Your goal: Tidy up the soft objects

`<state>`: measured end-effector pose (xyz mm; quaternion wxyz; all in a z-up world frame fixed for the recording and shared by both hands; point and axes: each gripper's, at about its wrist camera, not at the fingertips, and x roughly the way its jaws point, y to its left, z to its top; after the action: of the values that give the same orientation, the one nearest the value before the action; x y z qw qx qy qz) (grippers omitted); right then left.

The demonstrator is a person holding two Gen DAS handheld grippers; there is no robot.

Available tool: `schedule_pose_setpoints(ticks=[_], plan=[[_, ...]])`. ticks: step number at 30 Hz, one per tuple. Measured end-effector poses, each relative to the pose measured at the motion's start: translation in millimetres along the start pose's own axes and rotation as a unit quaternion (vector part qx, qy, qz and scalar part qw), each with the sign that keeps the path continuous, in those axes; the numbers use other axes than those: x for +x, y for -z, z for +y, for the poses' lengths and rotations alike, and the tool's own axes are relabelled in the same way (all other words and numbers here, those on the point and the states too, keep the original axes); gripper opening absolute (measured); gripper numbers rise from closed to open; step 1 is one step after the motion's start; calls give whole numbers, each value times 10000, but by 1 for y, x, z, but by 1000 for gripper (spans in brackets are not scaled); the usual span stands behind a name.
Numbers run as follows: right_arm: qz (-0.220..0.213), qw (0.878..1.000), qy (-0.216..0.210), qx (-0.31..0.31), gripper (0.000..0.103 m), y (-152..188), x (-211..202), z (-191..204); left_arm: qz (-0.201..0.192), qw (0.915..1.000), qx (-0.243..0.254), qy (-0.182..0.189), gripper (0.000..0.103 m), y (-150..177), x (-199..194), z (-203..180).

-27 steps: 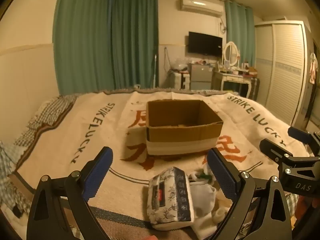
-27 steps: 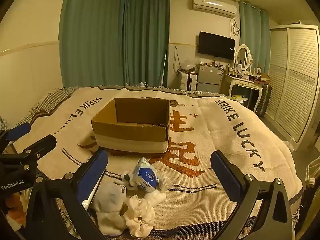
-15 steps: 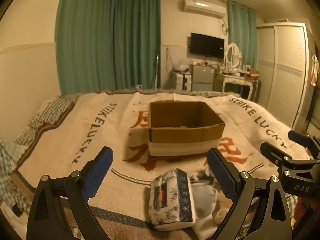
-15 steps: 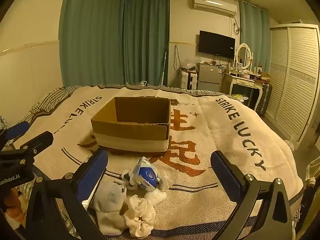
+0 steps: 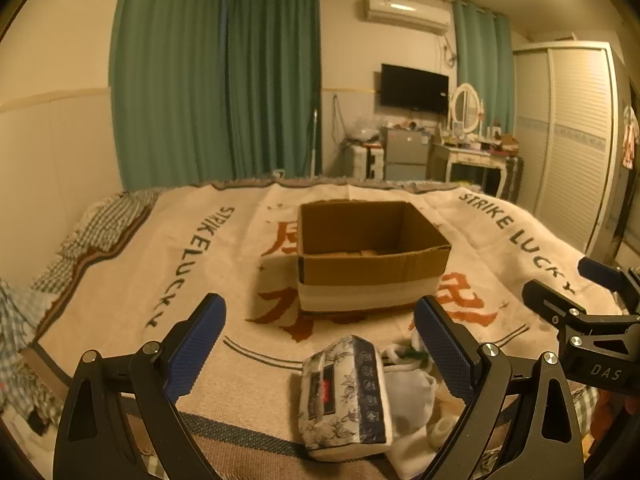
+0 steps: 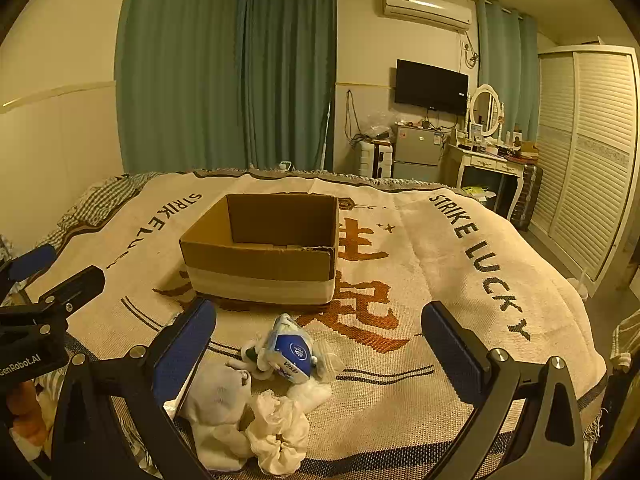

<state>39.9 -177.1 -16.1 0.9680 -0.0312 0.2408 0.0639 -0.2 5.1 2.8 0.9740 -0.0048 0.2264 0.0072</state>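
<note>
From the left wrist view I see my left gripper [image 5: 320, 344] with its blue-padded fingers [image 5: 196, 344] spread wide and holding nothing. Just ahead and between them, a floral-patterned tissue pack [image 5: 346, 396] lies on the blanket [image 5: 200, 280] that covers the bed, tilted slightly, with white socks [image 5: 412, 396] bunched against its right side. Beyond the pack stands an open cardboard box [image 5: 372, 256] with a pale band around its lower half; I can make out only its bare brown bottom. My right gripper [image 5: 588, 320] shows at the right edge of this view, low above the blanket.

From the right wrist view, the right gripper [image 6: 320, 348] is likewise wide open and grips nothing. Between its fingers [image 6: 182, 352] lies the heap of soft things: a blue-and-white tissue packet [image 6: 292, 350] nearest the box, a white sock [image 6: 220, 404] near the left finger, and a cream scrunchie [image 6: 280, 436] closest to me. All rest on the blanket, apart from the cardboard box [image 6: 262, 256], which sits just beyond them. The left gripper [image 6: 44, 312] appears at the left edge here.

Green curtains [image 6: 228, 76], a wall television [image 6: 431, 86] and a louvred wardrobe [image 6: 588, 152] stand behind the bed.
</note>
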Motion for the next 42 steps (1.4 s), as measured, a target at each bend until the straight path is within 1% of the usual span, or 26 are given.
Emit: schedule_pose_setpoints(ticks=[42], plan=[[30,10000,17,6,103,3,-1,0,9,10000,62,-9,97,4,2,-2]])
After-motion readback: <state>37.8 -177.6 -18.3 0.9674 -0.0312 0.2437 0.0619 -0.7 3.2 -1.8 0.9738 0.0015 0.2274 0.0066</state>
